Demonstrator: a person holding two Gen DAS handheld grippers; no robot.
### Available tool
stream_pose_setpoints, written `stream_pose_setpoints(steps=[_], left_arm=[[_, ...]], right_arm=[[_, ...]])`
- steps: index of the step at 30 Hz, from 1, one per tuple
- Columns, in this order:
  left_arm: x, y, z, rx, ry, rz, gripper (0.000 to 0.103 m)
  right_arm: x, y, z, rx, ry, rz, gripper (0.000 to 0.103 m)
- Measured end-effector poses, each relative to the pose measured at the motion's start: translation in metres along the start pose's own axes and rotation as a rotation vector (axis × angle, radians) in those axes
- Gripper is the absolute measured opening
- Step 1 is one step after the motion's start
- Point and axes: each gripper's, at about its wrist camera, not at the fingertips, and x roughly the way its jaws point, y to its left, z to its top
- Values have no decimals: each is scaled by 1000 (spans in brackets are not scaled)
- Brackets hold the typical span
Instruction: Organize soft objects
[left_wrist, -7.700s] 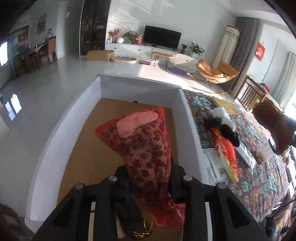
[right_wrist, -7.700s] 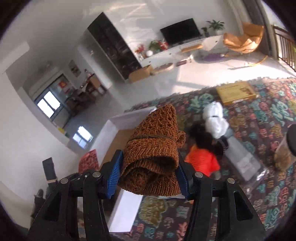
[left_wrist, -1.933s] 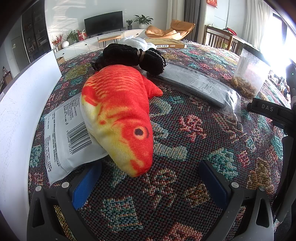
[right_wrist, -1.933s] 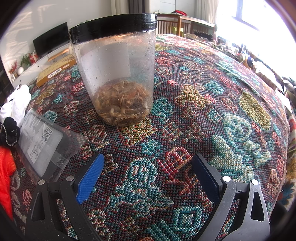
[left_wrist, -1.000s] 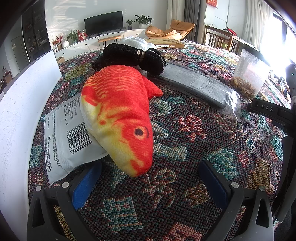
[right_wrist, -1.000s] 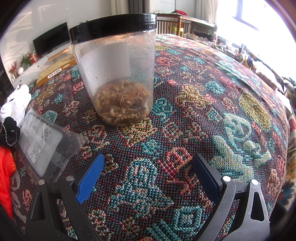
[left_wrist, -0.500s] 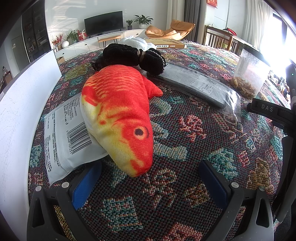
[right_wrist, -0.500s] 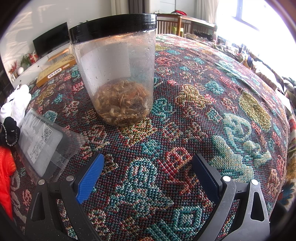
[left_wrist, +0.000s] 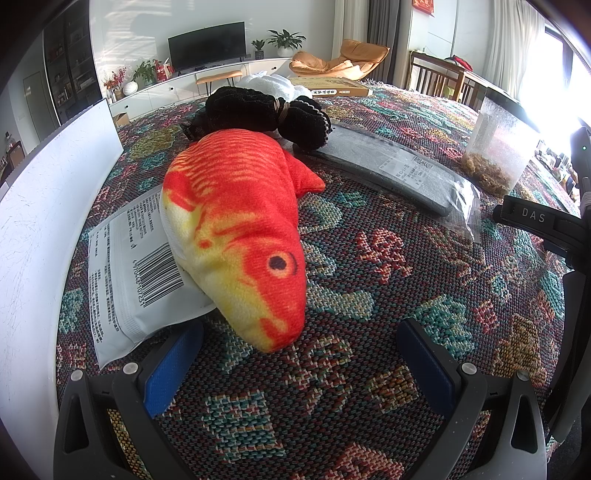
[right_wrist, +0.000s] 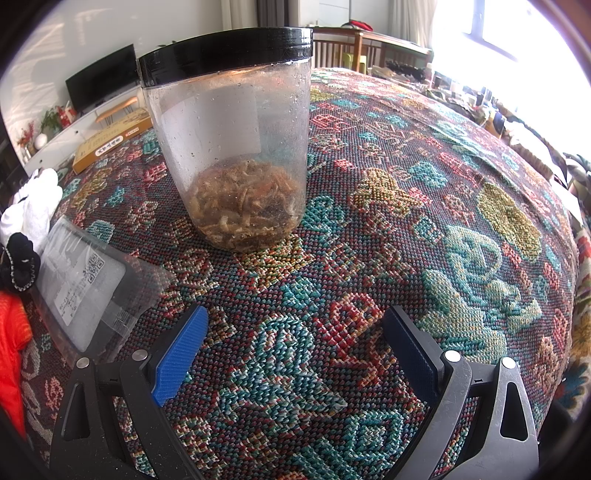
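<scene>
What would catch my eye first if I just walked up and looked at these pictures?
Most likely the bright orange plush fish, lying on the patterned tablecloth right ahead of the left gripper, its side resting on a white printed packet. Next, the clear jar with a black lid standing upright before the right gripper, holding brownish scraps. Both grippers' jaws are open and empty.

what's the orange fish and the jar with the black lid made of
The orange fish looks like stuffed plush fabric: a fuzzy, matte nap with a printed eye and stripes. The jar seems to be clear plastic, slightly cloudy and scuffed, with a glossy black lid, probably plastic too.
</scene>
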Motion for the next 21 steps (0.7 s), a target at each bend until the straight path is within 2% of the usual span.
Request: stream_pose_setpoints(steps=[13, 18, 21], left_arm=[[-1, 0, 0, 8, 8, 4, 103], [-12, 0, -14, 30, 31, -10, 103], [-19, 1, -25, 49, 4, -24, 103]], right_arm=[[0, 0, 0, 0, 0, 0, 97], [0, 0, -1, 0, 0, 0, 97], [0, 0, 0, 0, 0, 0, 97]])
